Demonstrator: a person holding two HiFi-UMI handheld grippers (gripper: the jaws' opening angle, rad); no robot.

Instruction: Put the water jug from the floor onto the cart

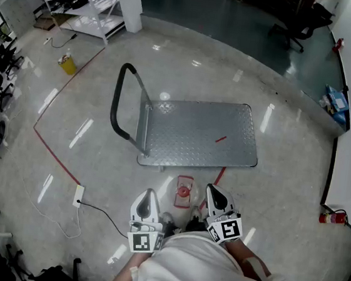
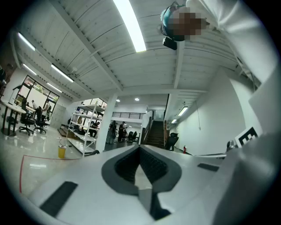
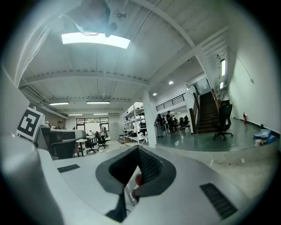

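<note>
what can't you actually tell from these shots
- Water jug: head view, too small to show fill level.
- Right gripper view: only red slivers, likely the jug, show through the right claw.
- Cart wheels: head view, hidden under its deck.
- Left gripper view: left claw body hides the jug.

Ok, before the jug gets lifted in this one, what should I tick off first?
1. Water jug stands upright on the floor, red cap up, between the two grippers: ok.
2. Cart deck has room, with only a small red mark on it: ok.
3. Jug sits just off the cart's near edge, nothing between them: ok.
4. Left gripper jaws together, holding nothing; must open to grasp: not ok.
5. Right gripper jaws together, holding nothing: not ok.
6. How full the jug is: cannot tell.
</note>
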